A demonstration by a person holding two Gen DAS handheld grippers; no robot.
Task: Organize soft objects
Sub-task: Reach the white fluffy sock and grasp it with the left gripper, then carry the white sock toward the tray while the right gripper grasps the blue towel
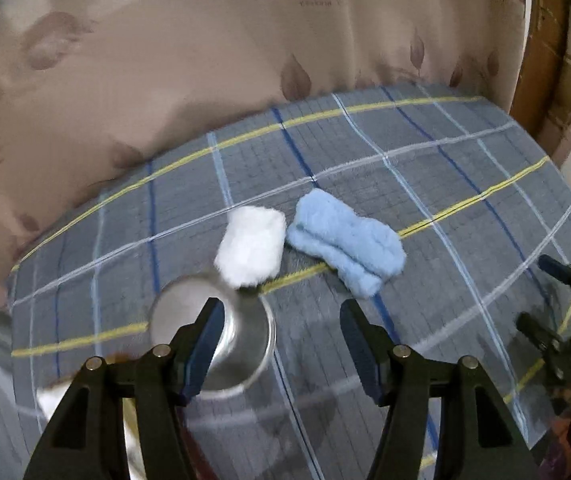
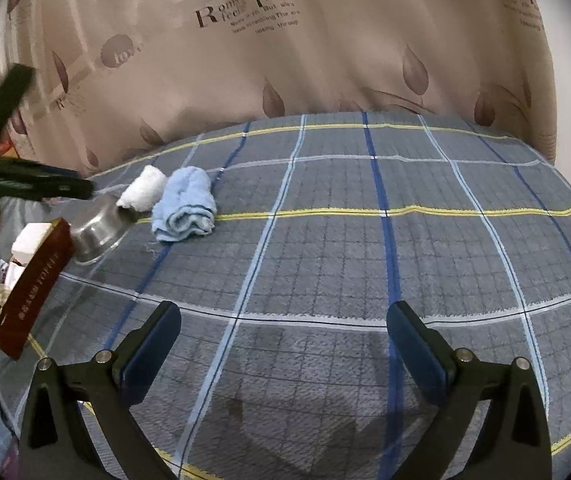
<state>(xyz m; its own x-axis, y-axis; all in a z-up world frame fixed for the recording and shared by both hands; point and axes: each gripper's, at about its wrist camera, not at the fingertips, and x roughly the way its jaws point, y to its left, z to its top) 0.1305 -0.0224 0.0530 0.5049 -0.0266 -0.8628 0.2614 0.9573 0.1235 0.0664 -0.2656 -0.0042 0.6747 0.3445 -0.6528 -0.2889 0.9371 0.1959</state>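
A rolled white towel [image 1: 250,249] and a folded light-blue towel [image 1: 345,245] lie side by side on the plaid blanket [image 1: 465,184]. My left gripper [image 1: 281,312] is open and empty, hovering just short of both towels, above a metal bowl [image 1: 241,344]. In the right wrist view the white towel [image 2: 143,187] and the blue towel [image 2: 185,210] lie far left. My right gripper [image 2: 285,320] is open and empty over bare blanket, well away from them. It also shows at the right edge of the left wrist view [image 1: 557,300].
The metal bowl [image 2: 99,232] sits next to the white towel. A dark red box [image 2: 29,292] holding white items stands at the blanket's left edge. A leaf-patterned curtain [image 2: 285,60] hangs behind the bed. A wooden frame [image 1: 545,60] is at the right.
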